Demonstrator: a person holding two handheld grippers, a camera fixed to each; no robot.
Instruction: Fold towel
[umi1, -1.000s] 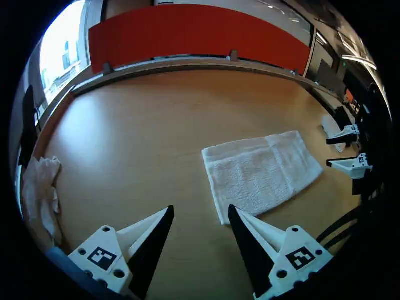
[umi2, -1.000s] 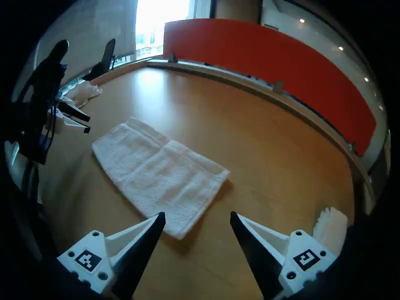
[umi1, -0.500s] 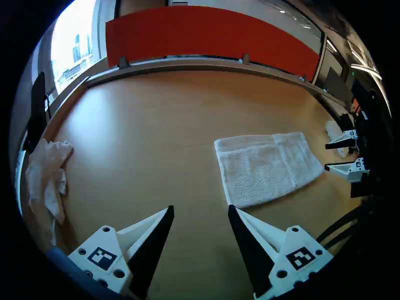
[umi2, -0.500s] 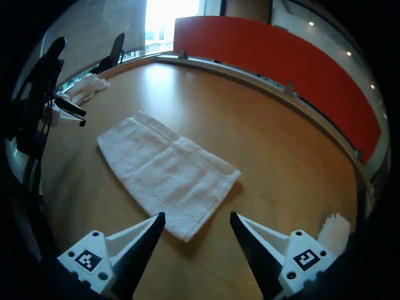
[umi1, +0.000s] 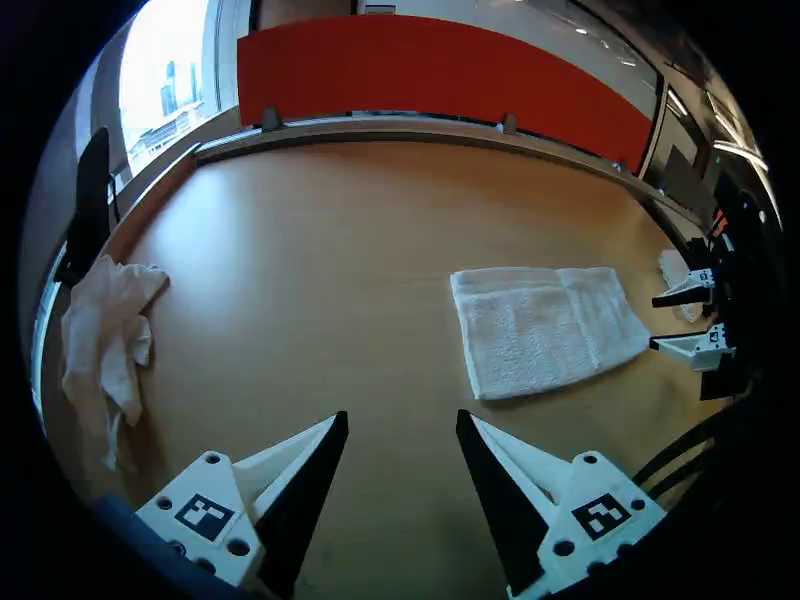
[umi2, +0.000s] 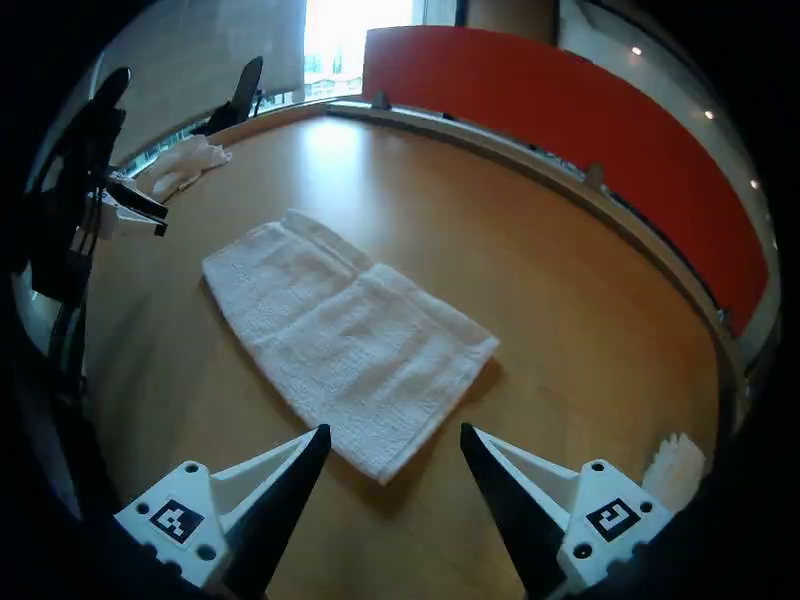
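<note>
Both of mine are empty and spread wide. The left gripper (umi1: 400, 418) points at bare table (umi1: 300, 250), and the right gripper (umi2: 394, 430) hangs just short of the near corner of the towel (umi2: 345, 340). The towel lies flat on the wood, off to the right of my left fingers and well apart from them. It looks already doubled over, with a thicker band and a layer line across it. Main risk as I judge it: the right fingers nip the top layer alone at that corner, and lifting it peels the fold open instead of adding one. Second risk: the wood looks smooth, so a one-sided pull could slide or skew the whole towel, leaving the edges mismatched. My left has the longer reach in; arriving late or low, it could plough the far edge into a ridge. A crumpled cloth (umi1: 105, 330) sits near the table's left edge and a small white cloth (umi2: 675, 465) at the right — either could be caught by a wide sweep.
</note>
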